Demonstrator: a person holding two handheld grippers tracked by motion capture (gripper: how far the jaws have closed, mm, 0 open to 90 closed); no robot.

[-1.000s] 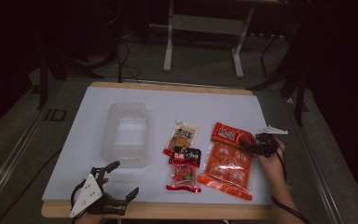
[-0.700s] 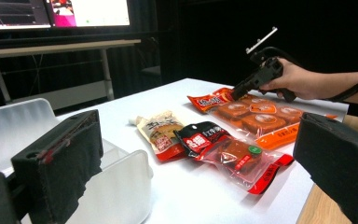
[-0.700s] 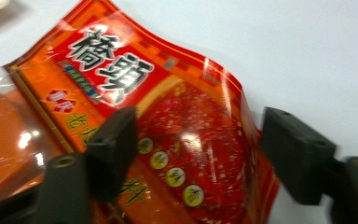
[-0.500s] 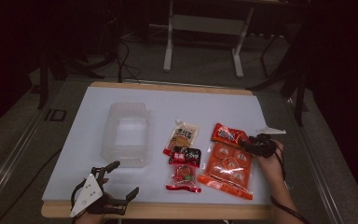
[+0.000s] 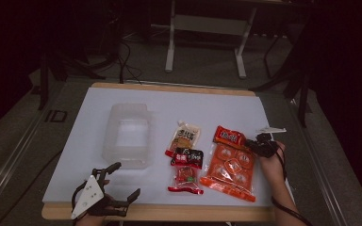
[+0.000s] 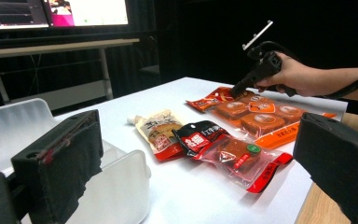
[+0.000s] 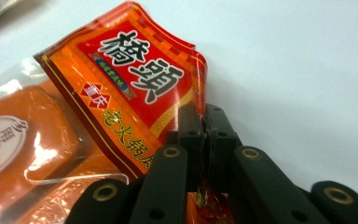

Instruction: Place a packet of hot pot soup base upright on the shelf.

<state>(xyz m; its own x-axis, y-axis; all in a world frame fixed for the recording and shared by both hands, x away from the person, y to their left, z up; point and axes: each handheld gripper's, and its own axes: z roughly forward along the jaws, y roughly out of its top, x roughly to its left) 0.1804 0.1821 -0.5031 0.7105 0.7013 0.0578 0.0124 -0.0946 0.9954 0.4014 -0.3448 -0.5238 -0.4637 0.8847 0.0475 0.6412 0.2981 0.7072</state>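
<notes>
While the left gripper (image 5: 118, 188) rests at the table's near left corner with its 2 jaws spread wide and nothing between them, the right gripper (image 5: 254, 143) is pinched shut on the edge of the large orange snack pack (image 5: 231, 165). Its jaws have just been closing, and the right gripper view shows the pads (image 7: 189, 135) pressed together with the pack's red-and-orange header, printed with Chinese characters, caught between them. That pack lies flat on the white table (image 5: 179, 103) toward the right side, its red header pointing away from the person and 4 round portions showing through its clear front. The person's right hand (image 5: 273, 162) holds the gripper just beside the pack's far right corner.

Just left of the orange pack lie 2 smaller packets: a cream one (image 5: 185, 136) farther back and a black-and-red one (image 5: 187, 169) nearer, their ends touching or overlapping. A clear plastic container (image 5: 127, 136) stands left of them, well apart from the orange pack, and its pale wall (image 6: 121, 186) rises close in front of the left gripper's jaws.
</notes>
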